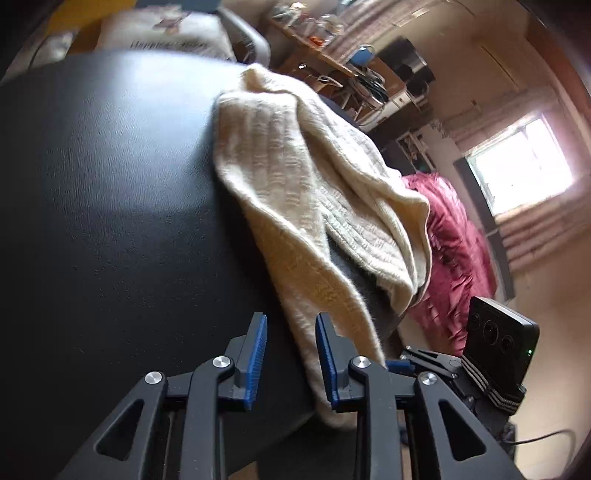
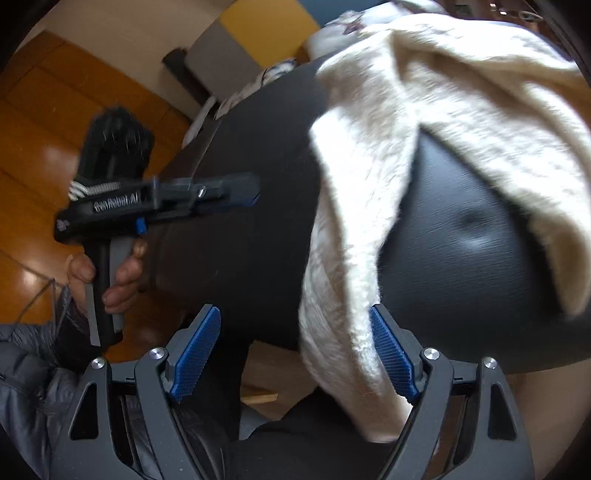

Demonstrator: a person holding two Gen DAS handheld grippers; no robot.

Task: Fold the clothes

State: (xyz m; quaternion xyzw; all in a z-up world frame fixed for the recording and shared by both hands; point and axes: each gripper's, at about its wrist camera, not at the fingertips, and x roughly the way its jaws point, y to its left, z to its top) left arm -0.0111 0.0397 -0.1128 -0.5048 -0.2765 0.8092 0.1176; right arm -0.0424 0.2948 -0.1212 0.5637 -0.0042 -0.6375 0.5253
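A cream knitted sweater (image 1: 295,173) lies crumpled on the right part of a black table (image 1: 92,184), and one sleeve (image 1: 332,295) hangs over the near edge. My left gripper (image 1: 291,321) is open at that edge; the sleeve's hem runs down past its right finger (image 1: 327,350). In the right wrist view the same sweater (image 2: 461,92) covers the table (image 2: 258,147), and its sleeve (image 2: 343,295) hangs between the wide-open fingers of my right gripper (image 2: 293,310), closer to the right pad (image 2: 395,354). The left gripper (image 2: 243,192) shows from the side, held by a hand (image 2: 122,284).
A maroon bedspread (image 1: 454,251) lies beyond the table's right edge under a bright window (image 1: 517,173). A cluttered wooden shelf (image 1: 332,55) and a white pillow (image 1: 166,33) stand at the back. Orange wooden floor (image 2: 37,147) and a grey padded sleeve (image 2: 22,350) are on the left.
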